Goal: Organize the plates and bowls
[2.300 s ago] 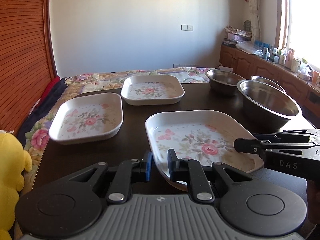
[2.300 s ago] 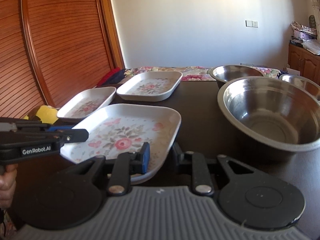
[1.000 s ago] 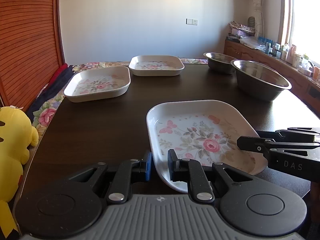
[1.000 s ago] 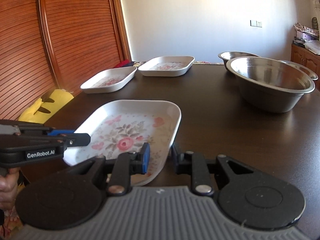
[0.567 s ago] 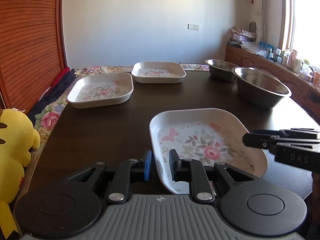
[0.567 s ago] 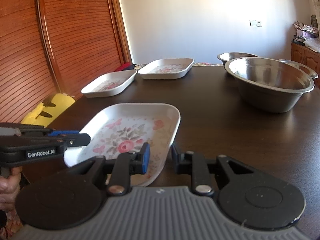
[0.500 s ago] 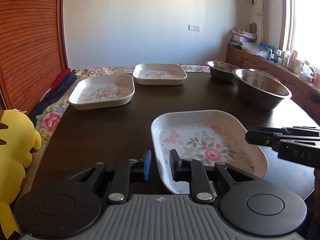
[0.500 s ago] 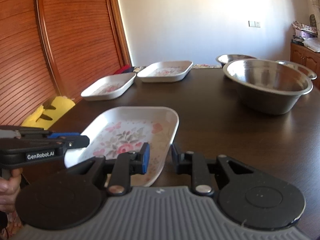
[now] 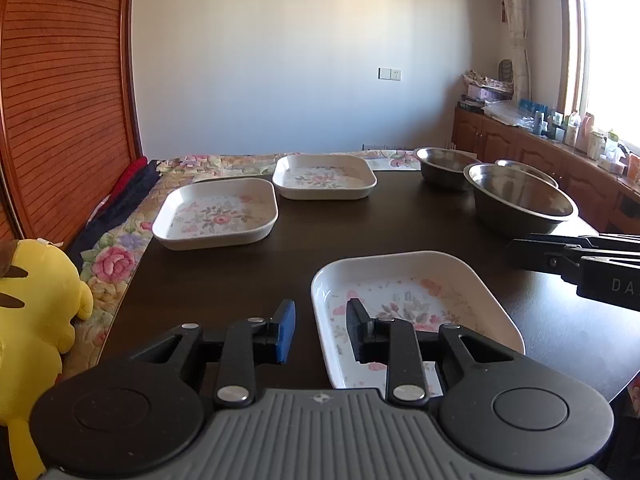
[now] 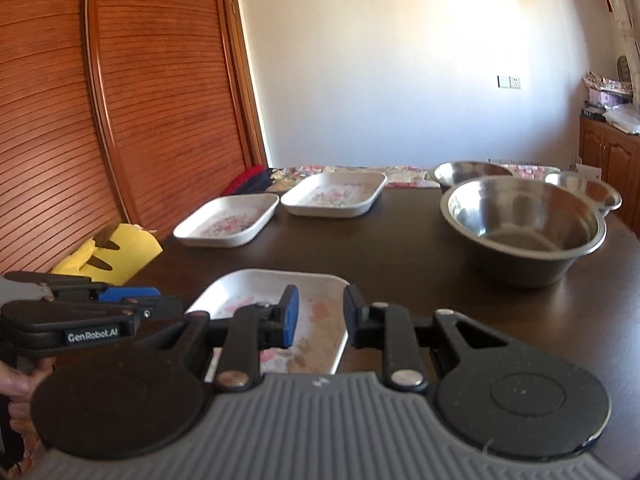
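- Three plates lie apart on the table (image 9: 360, 224); nothing is stacked.
- At 6 o'clock, your left gripper (image 9: 321, 330) has just been opening, the nearest plate (image 9: 400, 258) loose between its jaws; your right gripper (image 10: 320, 316) gapes empty.
- The far plates (image 9: 216, 214) at 11 and 12 and the bowls (image 9: 520, 200) at 1 to 2 need gathering.

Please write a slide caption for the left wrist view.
Left tongs open astride the near floral plate's rim on the dark table.
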Demonstrator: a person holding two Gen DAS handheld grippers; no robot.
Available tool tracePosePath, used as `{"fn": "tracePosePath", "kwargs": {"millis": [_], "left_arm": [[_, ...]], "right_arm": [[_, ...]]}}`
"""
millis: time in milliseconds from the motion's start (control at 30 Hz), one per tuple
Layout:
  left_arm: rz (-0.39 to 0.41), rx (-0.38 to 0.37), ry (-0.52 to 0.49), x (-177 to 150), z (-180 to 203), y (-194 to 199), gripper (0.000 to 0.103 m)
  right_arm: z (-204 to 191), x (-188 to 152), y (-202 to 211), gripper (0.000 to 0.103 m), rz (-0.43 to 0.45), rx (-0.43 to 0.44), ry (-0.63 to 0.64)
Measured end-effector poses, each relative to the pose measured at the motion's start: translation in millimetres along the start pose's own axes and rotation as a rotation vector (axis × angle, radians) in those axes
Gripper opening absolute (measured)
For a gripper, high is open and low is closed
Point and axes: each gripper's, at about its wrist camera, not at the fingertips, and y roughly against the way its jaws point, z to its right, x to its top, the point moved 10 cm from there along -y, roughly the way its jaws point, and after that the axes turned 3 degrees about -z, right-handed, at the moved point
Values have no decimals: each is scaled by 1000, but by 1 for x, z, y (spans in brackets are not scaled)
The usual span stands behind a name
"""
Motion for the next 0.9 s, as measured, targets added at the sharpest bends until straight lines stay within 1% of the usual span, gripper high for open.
{"fn": "tracePosePath", "kwargs": {"millis": [33,200,300,400,467,600,633,667,700,900], "left_arm": [[3,0,-2,1,0,1,33],[17,6,-5,8,-3,3,44],[25,12,-4,14,-8,2,49],[29,20,-2,19,-14,-2,51],[30,22,-1,22,-17,-5,53],[27,26,0,28,-25,-14,59],[25,27,-1,29,-27,-18,59],[24,27,-2,31,-28,-20,60],[22,29,-4,33,-30,-23,61],[17,37,-8,42,-42,-39,65]], "right_arm": [[-1,2,1,26,4,0,3],[-5,8,4,27,17,4,17],[-7,13,2,30,19,5,29],[-8,16,-2,33,16,3,45],[-8,19,-6,39,12,3,51],[-10,24,-15,41,4,3,67],[-11,26,-17,45,2,3,70],[-11,27,-21,51,0,5,71],[-11,29,-23,53,-2,7,72],[-14,41,-40,56,-13,18,100]]}}
